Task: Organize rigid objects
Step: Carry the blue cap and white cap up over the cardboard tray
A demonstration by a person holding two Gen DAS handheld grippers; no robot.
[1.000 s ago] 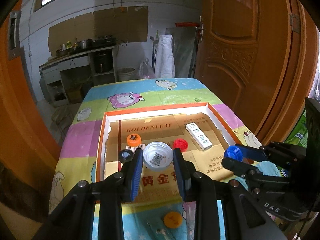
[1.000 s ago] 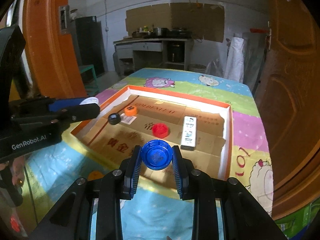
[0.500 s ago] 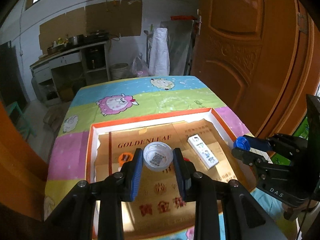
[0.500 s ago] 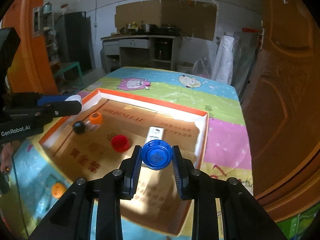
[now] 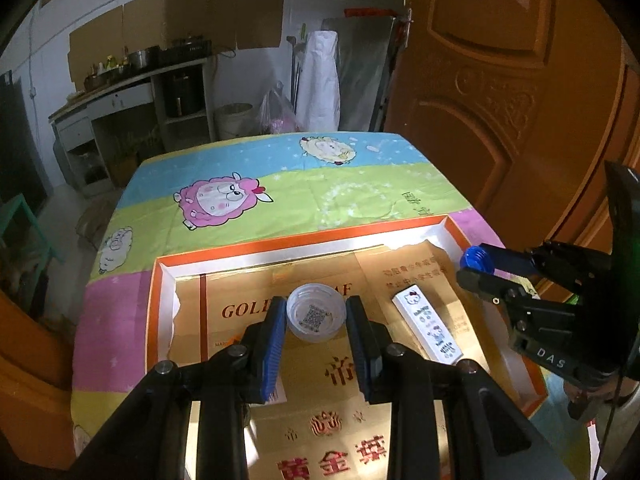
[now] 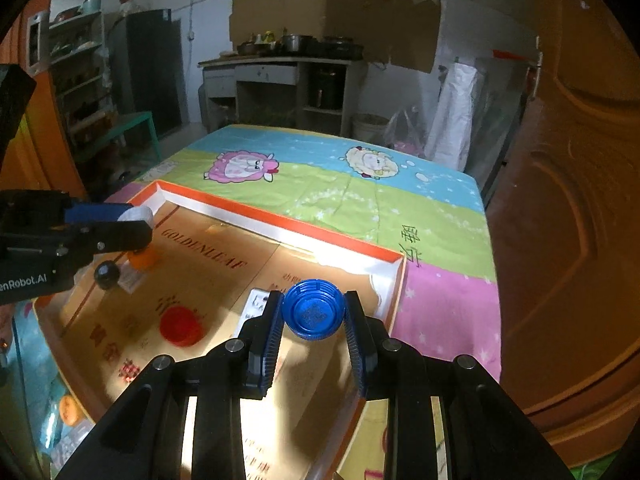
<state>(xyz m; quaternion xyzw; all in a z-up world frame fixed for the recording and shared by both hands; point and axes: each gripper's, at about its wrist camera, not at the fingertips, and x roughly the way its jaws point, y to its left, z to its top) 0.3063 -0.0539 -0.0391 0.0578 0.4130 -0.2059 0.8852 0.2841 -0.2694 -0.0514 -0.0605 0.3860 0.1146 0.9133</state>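
Blue-padded fingers of the left gripper (image 5: 316,320) were clamped on a clear cap (image 5: 316,317), held open side toward the camera above the tray (image 5: 256,249). The right gripper (image 6: 313,316) gripped a blue cap (image 6: 313,315) the same way, over the tray's right part near its right wall. On the gold tray floor lay a white box (image 5: 427,328) just right of the left gripper, a red cap (image 6: 180,326), a black cap (image 6: 106,274) and an orange cap (image 6: 146,259). Another orange cap (image 6: 69,410) lay outside the tray on the tablecloth (image 5: 280,188). Beyond stood a door (image 5: 500,92).
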